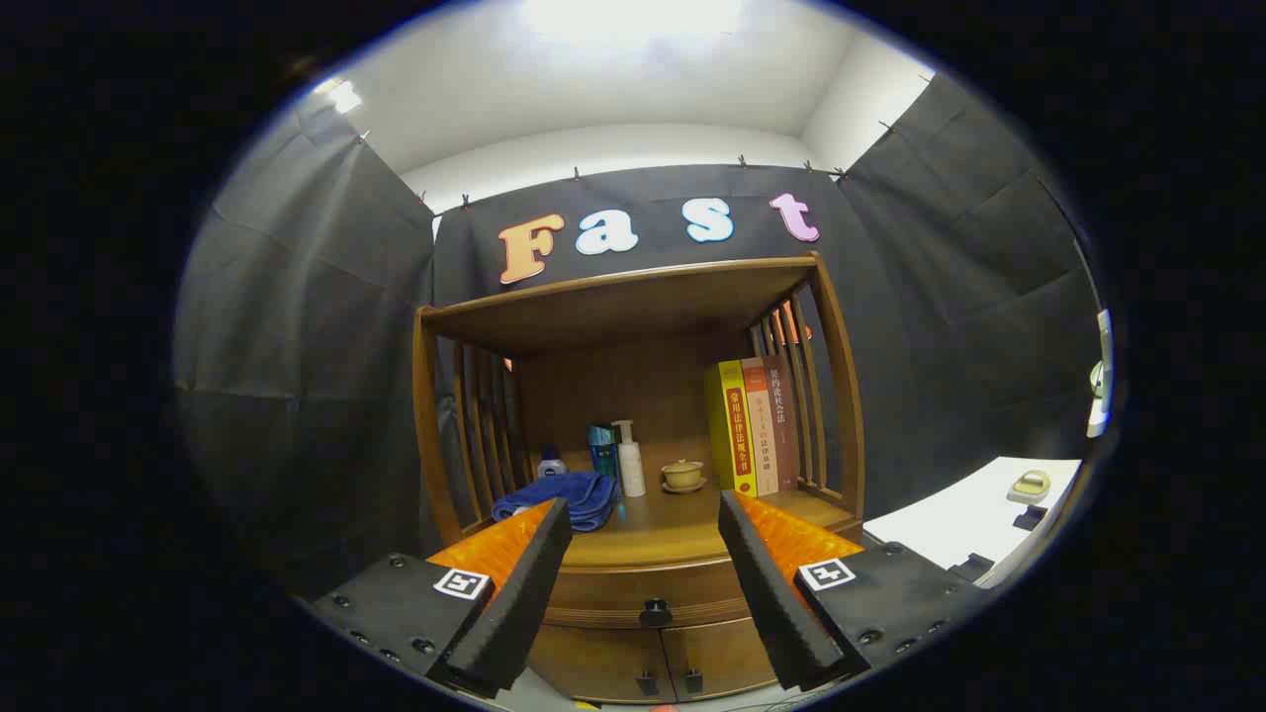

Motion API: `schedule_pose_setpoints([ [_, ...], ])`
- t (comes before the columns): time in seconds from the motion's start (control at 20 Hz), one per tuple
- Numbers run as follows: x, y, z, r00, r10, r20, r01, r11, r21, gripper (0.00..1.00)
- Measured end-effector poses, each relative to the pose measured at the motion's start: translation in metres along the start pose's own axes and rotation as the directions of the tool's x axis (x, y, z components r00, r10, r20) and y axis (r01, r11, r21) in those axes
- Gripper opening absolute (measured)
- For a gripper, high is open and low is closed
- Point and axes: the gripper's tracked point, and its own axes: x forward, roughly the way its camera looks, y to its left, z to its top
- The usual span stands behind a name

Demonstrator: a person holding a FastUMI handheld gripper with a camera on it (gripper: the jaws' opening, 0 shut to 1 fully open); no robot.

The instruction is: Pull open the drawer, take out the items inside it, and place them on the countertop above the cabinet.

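Note:
A wooden cabinet (pixel 633 554) stands ahead against the booth wall. Its drawer (pixel 643 593) is closed, with a dark round knob (pixel 655 613) on the front, low between my fingers and still some way beyond them. My gripper (pixel 645 509) is open with nothing between its fingers; the left fingertip (pixel 554 514) and right fingertip (pixel 734 506) frame the countertop (pixel 653 529). The inside of the drawer is hidden.
On the countertop lie a folded blue cloth (pixel 564 494), a small blue-capped bottle (pixel 551 462), a teal box (pixel 601 450), a white pump bottle (pixel 630 460), a lidded cup on a saucer (pixel 682 475) and upright books (pixel 754 425). Two lower doors (pixel 663 667) sit under the drawer. A white table (pixel 969 519) stands right.

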Motion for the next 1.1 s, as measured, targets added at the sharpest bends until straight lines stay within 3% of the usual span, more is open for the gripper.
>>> schedule_pose_setpoints([
  [0.4, -0.003, 0.001, -0.012, 1.000, 0.006, -0.014, -0.006, 0.999, -0.033, 0.98],
  [1.1, -0.002, 0.014, -0.022, 0.999, 0.042, -0.002, -0.042, 0.999, 0.025, 0.98],
])
